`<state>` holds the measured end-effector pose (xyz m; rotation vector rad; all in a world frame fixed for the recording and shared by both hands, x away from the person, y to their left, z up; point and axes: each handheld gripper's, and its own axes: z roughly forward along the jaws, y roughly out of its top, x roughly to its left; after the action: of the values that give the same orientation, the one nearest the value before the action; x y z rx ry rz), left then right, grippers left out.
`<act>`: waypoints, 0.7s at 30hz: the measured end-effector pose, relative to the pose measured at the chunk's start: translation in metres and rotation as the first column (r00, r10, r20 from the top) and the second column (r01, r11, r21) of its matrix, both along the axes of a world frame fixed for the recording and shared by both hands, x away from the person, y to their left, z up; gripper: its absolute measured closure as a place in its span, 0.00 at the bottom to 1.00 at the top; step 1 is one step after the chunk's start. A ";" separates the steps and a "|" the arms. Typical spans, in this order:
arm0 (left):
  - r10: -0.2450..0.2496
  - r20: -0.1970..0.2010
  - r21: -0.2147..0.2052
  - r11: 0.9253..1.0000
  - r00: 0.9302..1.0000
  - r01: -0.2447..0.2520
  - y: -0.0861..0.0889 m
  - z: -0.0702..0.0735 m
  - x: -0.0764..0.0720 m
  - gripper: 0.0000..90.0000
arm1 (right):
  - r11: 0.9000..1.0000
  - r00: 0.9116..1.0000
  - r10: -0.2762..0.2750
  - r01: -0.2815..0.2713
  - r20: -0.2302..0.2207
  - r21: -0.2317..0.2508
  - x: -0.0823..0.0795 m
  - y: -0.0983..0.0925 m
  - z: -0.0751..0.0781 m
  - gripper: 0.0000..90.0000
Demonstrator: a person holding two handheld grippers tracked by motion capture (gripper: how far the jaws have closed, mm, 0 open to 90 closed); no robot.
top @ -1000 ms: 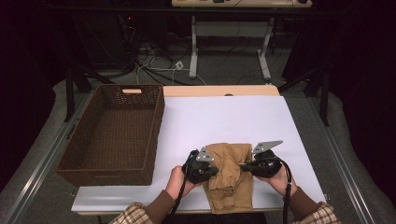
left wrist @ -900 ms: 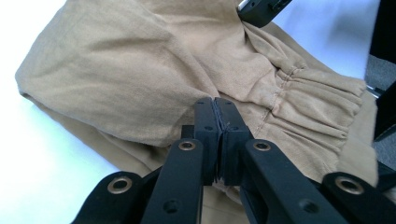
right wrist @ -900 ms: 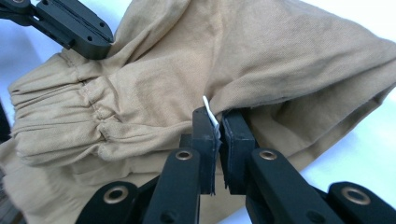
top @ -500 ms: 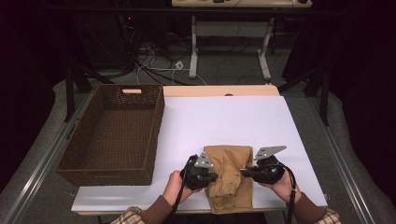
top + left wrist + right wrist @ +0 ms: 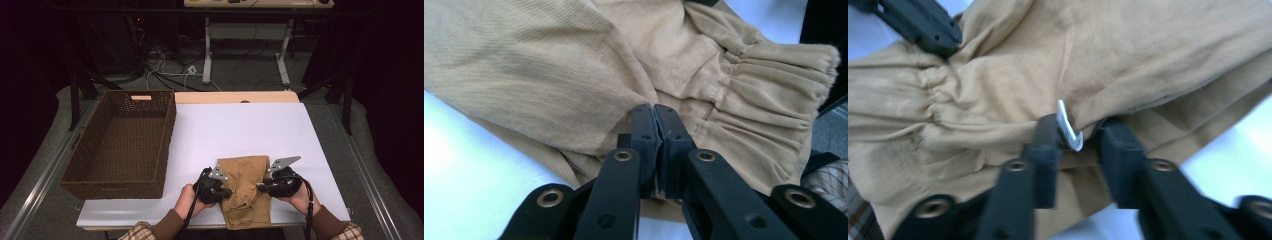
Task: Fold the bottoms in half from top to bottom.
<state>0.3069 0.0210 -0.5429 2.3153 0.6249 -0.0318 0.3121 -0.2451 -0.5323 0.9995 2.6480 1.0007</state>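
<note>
A tan garment (image 5: 244, 192) with a gathered elastic band lies folded near the front edge of the white table top (image 5: 240, 125). At its left edge my left gripper (image 5: 227, 192) is shut on a fold of the cloth; the left gripper view shows the jaws (image 5: 655, 112) pressed together on the tan garment (image 5: 549, 75). My right gripper (image 5: 260, 186) is at the right edge. Its jaws (image 5: 1080, 127) have just been opening and stand apart, with a fold of the tan garment (image 5: 1148, 50) loose between them. A white pad strip curls off one fingertip (image 5: 1068, 125).
A dark brown wicker basket (image 5: 170, 130) stands on the left of the table, its long side beside the white top. A bare wooden strip (image 5: 235, 96) runs along the far edge. The person's hands and plaid sleeves come in at the bottom.
My left gripper has edged slightly toward the front edge of the table. The garment lies where it did.
</note>
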 end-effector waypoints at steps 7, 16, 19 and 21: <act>0.049 0.042 0.004 0.999 0.998 -0.049 0.004 0.013 0.007 0.59 | 0.995 0.996 -0.073 0.070 0.043 0.065 0.008 -0.013 0.011 0.37; 0.219 0.212 -0.054 0.976 0.953 -0.212 0.008 0.021 0.023 0.66 | 0.992 0.971 -0.125 0.115 0.203 0.060 0.018 -0.009 0.014 0.93; 0.221 0.221 -0.041 0.975 0.950 -0.217 0.003 0.017 0.030 0.75 | 0.994 0.973 -0.111 0.106 0.202 0.038 0.023 -0.002 0.009 0.98; 0.224 0.223 -0.018 0.974 0.949 -0.226 0.000 0.012 0.034 0.76 | 0.995 0.973 -0.102 0.104 0.205 0.002 0.024 0.002 0.006 1.00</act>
<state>0.3410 0.0212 -0.5312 2.1995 0.7681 0.3347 0.3366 -0.2430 -0.5264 0.9646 2.4070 1.0099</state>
